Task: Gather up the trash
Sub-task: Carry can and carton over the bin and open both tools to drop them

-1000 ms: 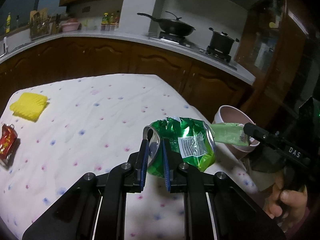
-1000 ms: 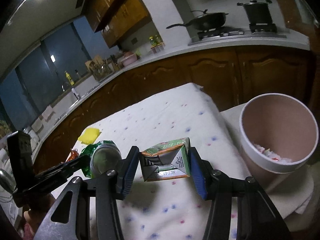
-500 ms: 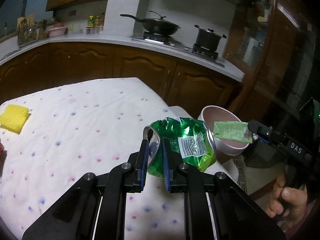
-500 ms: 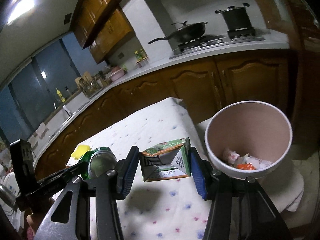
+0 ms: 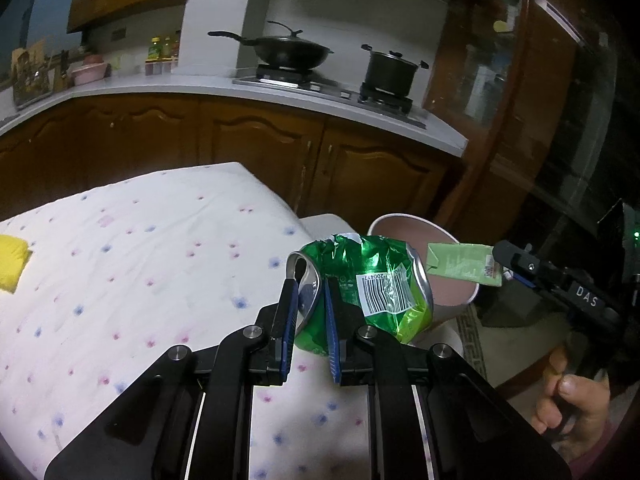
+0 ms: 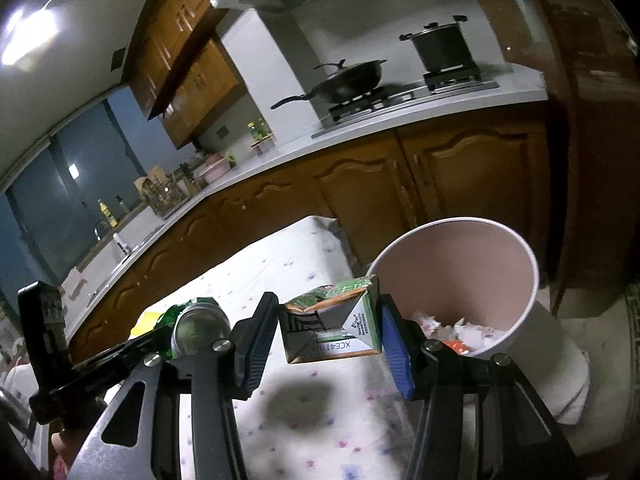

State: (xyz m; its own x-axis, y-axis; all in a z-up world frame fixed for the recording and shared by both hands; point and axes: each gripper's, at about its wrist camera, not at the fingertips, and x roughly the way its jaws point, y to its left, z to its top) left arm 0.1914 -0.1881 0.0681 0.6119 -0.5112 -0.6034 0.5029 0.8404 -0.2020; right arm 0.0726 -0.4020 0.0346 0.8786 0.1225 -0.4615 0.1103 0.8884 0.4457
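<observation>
My left gripper (image 5: 310, 288) is shut on a crushed green can (image 5: 372, 284) and holds it above the right edge of the table. My right gripper (image 6: 328, 312) is shut on a flattened green and white drink carton (image 6: 332, 330), held just left of the pink bin (image 6: 452, 272). The bin stands past the table's end and has wrappers at its bottom. In the left wrist view the carton (image 5: 460, 266) hangs over the bin's rim (image 5: 404, 220). The can also shows in the right wrist view (image 6: 196, 320).
The table has a white spotted cloth (image 5: 140, 260) with a yellow sponge (image 5: 10, 262) at its far left. Brown kitchen cabinets (image 5: 260, 148) and a counter with a wok (image 5: 288, 50) and pot (image 5: 390, 72) stand behind. A dark cabinet (image 6: 592, 160) rises right of the bin.
Both grippers have moved right toward the bin with their loads. The bin looms larger in the right wrist view. The red can at the left has left the view.
</observation>
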